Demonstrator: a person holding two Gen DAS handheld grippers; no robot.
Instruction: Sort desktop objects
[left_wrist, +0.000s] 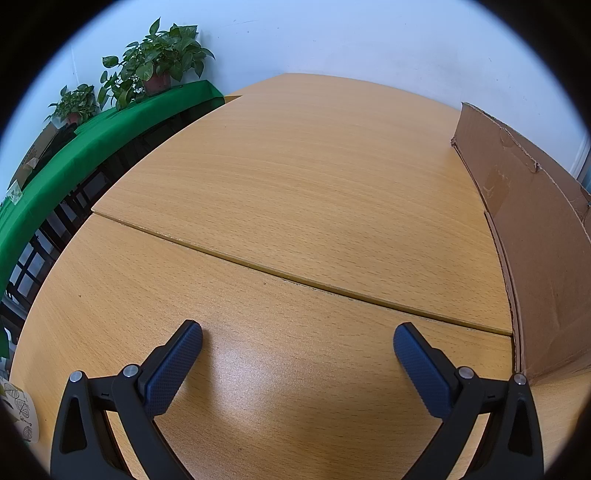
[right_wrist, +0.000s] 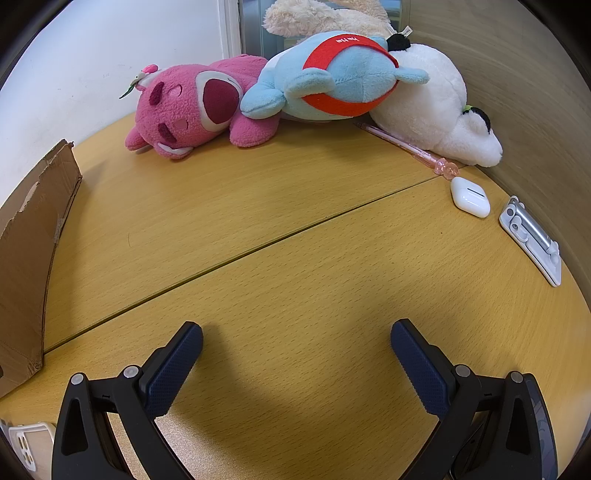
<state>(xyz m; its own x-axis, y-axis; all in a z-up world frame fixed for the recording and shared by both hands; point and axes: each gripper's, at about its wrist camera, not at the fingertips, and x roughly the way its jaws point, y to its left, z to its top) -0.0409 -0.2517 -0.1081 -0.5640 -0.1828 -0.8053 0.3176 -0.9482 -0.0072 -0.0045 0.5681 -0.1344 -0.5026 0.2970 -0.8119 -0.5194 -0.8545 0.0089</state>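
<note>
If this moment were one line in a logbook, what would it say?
left gripper: open, empty, over desk | right gripper: open, empty | ahead: pink plush, earbud case, pen | cardboard box between

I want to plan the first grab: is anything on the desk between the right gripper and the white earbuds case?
Nothing visible. The right gripper is open over bare wood, and the desk between it and the earbuds case is free. The pink pen and the silver stand lie beside the case, off that line.

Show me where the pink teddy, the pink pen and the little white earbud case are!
pink teddy (right_wrist: 195, 105): right wrist view, on its face.
pink pen (right_wrist: 406, 144): right wrist view, mid-barrel.
white earbud case (right_wrist: 470, 201): right wrist view, on its lid.
</note>
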